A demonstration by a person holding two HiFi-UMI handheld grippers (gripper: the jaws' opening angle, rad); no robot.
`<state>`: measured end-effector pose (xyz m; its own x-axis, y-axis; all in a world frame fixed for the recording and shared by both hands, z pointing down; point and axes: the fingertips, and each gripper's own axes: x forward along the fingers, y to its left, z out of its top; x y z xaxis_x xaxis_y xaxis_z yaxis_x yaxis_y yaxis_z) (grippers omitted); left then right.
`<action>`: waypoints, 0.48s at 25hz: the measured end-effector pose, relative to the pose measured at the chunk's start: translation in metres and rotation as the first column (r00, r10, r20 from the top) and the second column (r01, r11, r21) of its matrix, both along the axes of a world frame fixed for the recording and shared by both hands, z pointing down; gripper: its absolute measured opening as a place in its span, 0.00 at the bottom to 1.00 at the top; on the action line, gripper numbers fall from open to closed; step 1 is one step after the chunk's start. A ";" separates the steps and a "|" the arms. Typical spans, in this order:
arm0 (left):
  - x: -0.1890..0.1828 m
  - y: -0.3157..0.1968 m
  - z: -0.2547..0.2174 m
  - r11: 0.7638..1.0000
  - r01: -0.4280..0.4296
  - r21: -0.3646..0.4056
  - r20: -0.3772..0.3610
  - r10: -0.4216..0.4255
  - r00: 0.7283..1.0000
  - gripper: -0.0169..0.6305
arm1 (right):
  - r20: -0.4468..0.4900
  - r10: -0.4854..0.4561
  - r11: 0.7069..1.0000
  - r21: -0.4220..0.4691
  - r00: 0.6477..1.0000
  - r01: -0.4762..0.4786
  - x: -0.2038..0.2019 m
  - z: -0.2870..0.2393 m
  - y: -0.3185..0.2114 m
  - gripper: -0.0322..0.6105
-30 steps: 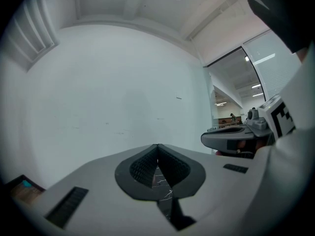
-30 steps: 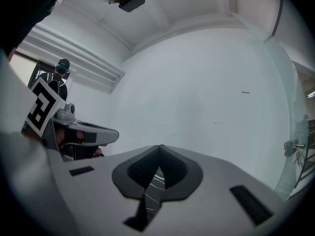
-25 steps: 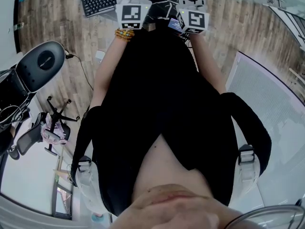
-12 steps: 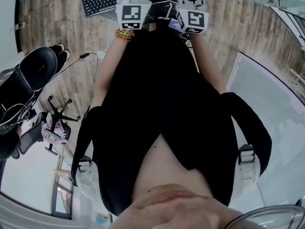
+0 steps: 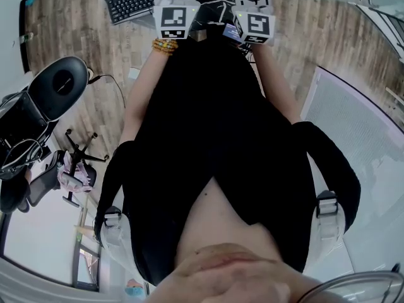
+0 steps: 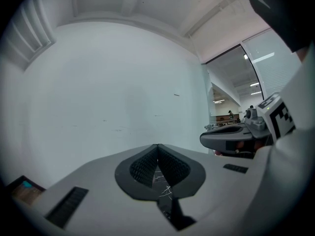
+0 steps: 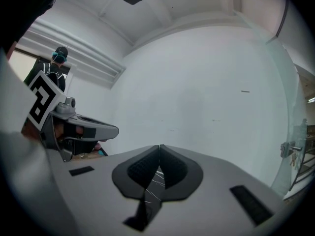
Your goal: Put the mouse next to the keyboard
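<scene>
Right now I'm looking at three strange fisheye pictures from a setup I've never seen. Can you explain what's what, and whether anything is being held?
There is no robot here. A person in a black top holds a two-jaw gripper in each hand. The head view comes from a camera on the person's head, looking steeply down. Near its top edge a black keyboard lies on a dark desk mat, and an office chair stands at the left. The other two pictures come from cameras riding on the grippers. The left gripper and the right gripper both have their jaws closed on nothing and face a white wall. I can't make out a mouse.
</scene>
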<state>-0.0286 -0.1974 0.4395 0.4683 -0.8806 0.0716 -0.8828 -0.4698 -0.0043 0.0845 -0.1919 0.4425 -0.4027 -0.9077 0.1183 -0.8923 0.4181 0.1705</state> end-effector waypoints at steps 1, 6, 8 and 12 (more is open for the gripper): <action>0.000 0.000 0.001 1.000 0.000 -0.002 0.001 0.000 1.000 0.05 | -0.004 -0.001 1.000 0.001 1.000 0.001 0.000 0.001 0.000 0.09; -0.003 0.002 0.004 1.000 0.007 -0.009 0.001 -0.007 1.000 0.05 | -0.019 0.002 1.000 -0.003 1.000 -0.002 -0.001 0.004 0.000 0.09; -0.004 0.003 0.004 1.000 0.010 -0.011 0.002 -0.010 1.000 0.05 | -0.023 0.004 1.000 -0.004 1.000 -0.004 -0.001 0.005 0.000 0.09; -0.006 0.006 0.002 1.000 0.017 -0.009 0.002 -0.017 1.000 0.05 | -0.021 0.010 1.000 -0.006 1.000 -0.011 0.001 0.003 0.001 0.09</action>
